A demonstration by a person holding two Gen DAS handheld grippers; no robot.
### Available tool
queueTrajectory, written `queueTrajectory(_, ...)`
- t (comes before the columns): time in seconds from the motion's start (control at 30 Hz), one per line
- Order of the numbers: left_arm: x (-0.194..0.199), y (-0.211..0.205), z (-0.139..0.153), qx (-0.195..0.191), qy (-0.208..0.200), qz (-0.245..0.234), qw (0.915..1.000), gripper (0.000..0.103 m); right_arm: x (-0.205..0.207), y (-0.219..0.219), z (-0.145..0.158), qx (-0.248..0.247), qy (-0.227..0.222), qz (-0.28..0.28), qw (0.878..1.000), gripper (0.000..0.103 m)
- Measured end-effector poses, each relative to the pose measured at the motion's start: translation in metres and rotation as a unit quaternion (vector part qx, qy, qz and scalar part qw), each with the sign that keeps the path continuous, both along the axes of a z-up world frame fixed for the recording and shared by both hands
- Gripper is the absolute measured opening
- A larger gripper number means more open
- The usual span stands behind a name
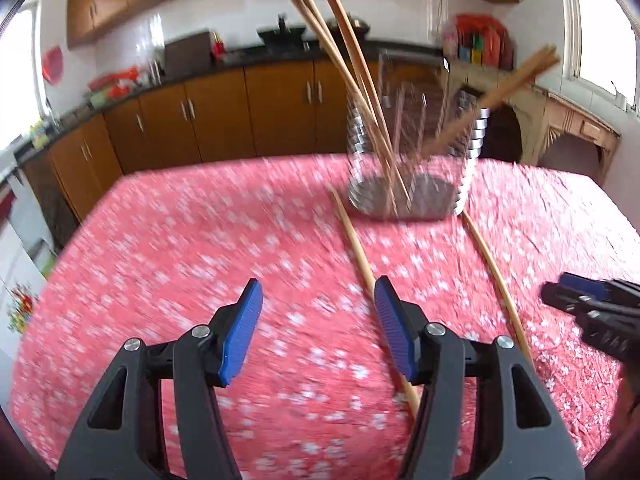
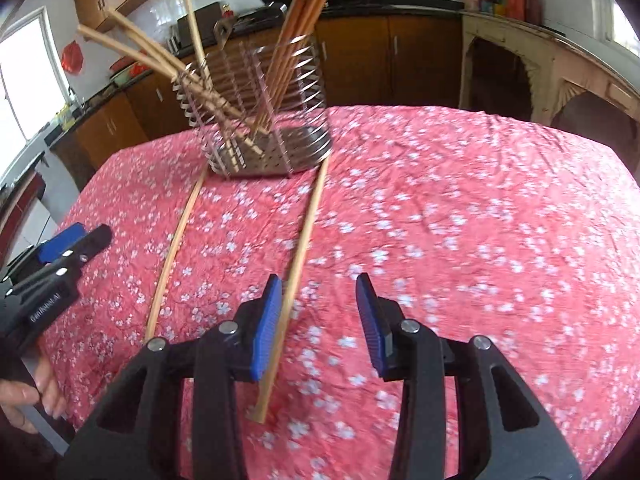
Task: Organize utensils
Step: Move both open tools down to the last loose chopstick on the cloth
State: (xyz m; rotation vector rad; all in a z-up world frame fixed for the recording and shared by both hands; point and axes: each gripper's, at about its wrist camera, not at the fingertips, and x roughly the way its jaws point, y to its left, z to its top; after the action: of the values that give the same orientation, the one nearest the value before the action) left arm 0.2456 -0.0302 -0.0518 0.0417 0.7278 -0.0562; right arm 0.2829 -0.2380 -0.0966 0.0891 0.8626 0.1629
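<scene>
Two chopsticks lie loose on the pink floral tablecloth [image 1: 160, 280]; in my left view the left chopstick [image 1: 360, 256] runs by my left gripper [image 1: 318, 312], jaws parted and empty, so I judge pickup comes next

Right view: my right gripper [image 2: 318, 300] gapes empty beside the right chopstick [image 2: 308, 224], wire holder [image 2: 264, 120] at upper centre, wooden cabinets [image 2: 420, 56] behind

Home kitchen, wooden cabinets [image 1: 224, 116], dark countertop [image 2: 400, 2], wok [image 1: 282, 34], floral-clothed table [image 2: 440, 200]
</scene>
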Motion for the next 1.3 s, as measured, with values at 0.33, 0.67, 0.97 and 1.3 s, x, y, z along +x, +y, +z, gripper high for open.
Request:
queueTrajectory(0.33, 0.026, -0.028, -0.045, 0.011, 0.084, -0.003, 0.9964, 0.054, 0.024, 0.02, -0.025, -0.043, 0.007, 0.007, 0.999, 0.015)
queueTrajectory(0.67, 0.064, 0.012, -0.045, 0.025, 0.099, 0.043, 0.9938, 0.008, 0.053, -0.075, -0.02, -0.022, 0.03, -0.129, 0.991, 0.007)
queueTrajectory(0.97, 0.082, 0.074, -0.043, -0.03, 0.101, 0.03, 0.994, 0.01, 0.064, -0.099, -0.02, -0.009, 0.028, -0.137, 0.99, 0.023)
queueTrajectory(1.3, 0.022, 0.083, -0.045, 0.007, 0.088, 0.004, 0.9961, 0.045, 0.004, -0.078, -0.021, -0.054, 0.015, -0.104, 0.993, 0.036)
